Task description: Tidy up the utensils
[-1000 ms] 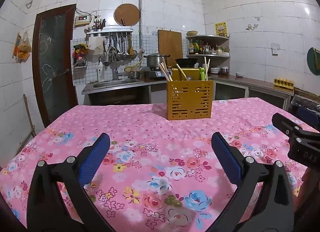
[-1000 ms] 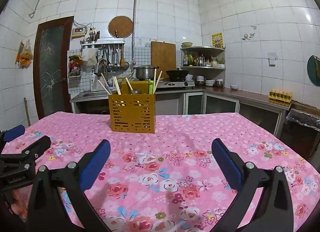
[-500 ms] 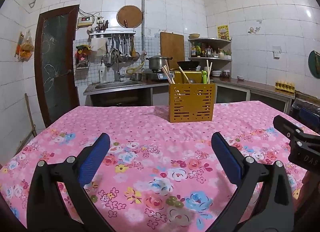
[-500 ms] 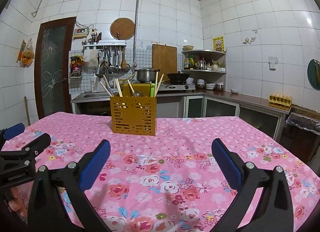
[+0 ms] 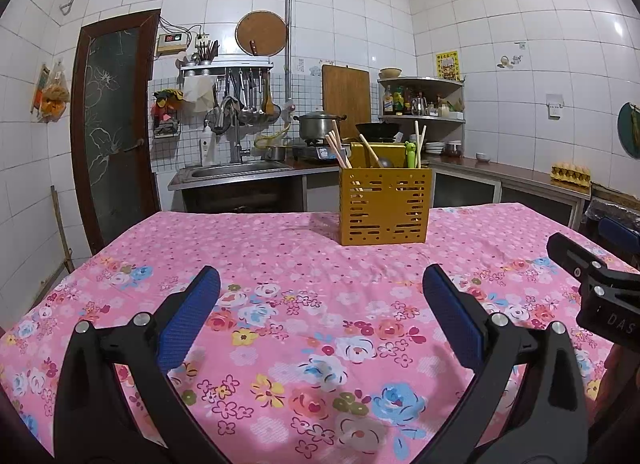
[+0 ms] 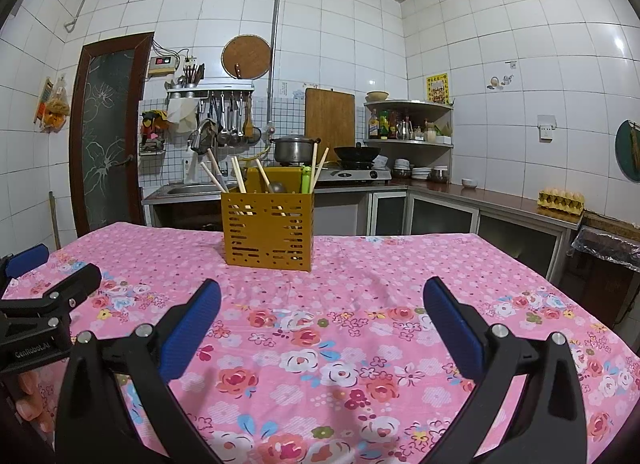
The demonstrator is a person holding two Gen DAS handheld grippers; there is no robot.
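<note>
Utensil holder (image 5: 385,205) stands well beyond both spread, empty claws: left claw (image 5: 320,306), right claw (image 6: 321,310).

Both grippers are black plastic with silver screws and blue ribbed pads (image 5: 188,318); one body reads "GenRobot.AI" in white.

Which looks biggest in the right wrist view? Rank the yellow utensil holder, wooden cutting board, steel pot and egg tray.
1. yellow utensil holder, though nearest the camera
2. wooden cutting board
3. steel pot and egg tray: too alike to rank
</note>
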